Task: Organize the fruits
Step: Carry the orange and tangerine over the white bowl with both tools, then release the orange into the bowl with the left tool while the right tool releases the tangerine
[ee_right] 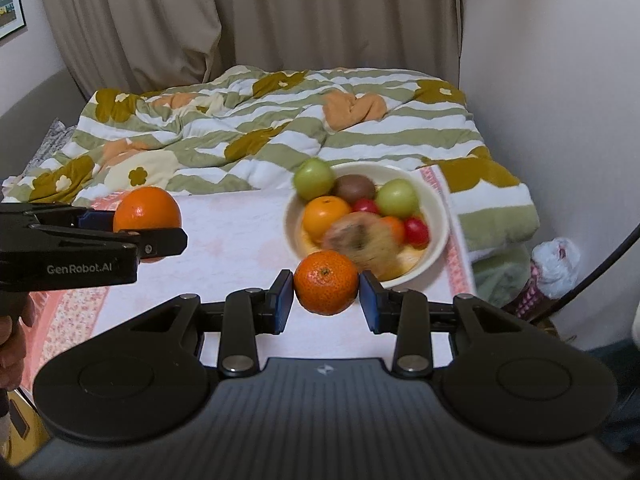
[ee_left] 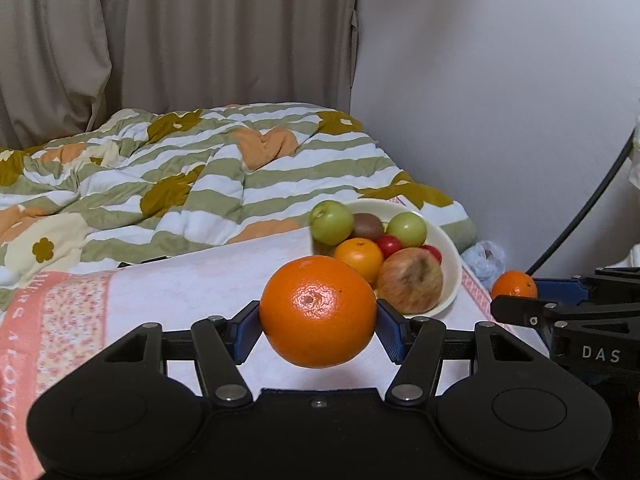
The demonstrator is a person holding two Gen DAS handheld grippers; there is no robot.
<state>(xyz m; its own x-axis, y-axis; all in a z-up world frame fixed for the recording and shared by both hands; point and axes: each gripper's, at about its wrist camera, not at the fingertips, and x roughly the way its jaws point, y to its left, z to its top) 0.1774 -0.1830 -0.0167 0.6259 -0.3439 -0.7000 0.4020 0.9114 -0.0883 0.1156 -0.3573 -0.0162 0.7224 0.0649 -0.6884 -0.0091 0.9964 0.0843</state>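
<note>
A cream bowl [ee_right: 434, 216] sits on a pink-and-white floral cloth [ee_right: 236, 236] spread over the bed, toward the cloth's right edge, and it holds most of the fruit: two green apples, one at the back left rim [ee_right: 314, 178] and one at the back right [ee_right: 397, 198], a brown kiwi [ee_right: 355, 188] between them, an orange [ee_right: 326, 216] at the left, small red tomatoes [ee_right: 416, 231] at the right, and a large reddish apple [ee_left: 410, 280] with a dark patch at the front, blurred in the right wrist view. Two more fruits are outside the bowl, lifted clear of the cloth. The left gripper [ee_left: 318, 326] has its jaws closed on a large orange [ee_left: 318, 312], blue pads pressing both sides, in front of and left of the bowl. The right gripper [ee_right: 326, 294] has its jaws closed on a smaller mandarin [ee_right: 326, 282], just in front of the bowl's near rim. Behind the cloth lies a rumpled quilt [ee_right: 280, 132] striped green and white with flower prints, then beige curtains [ee_right: 320, 12].
</note>
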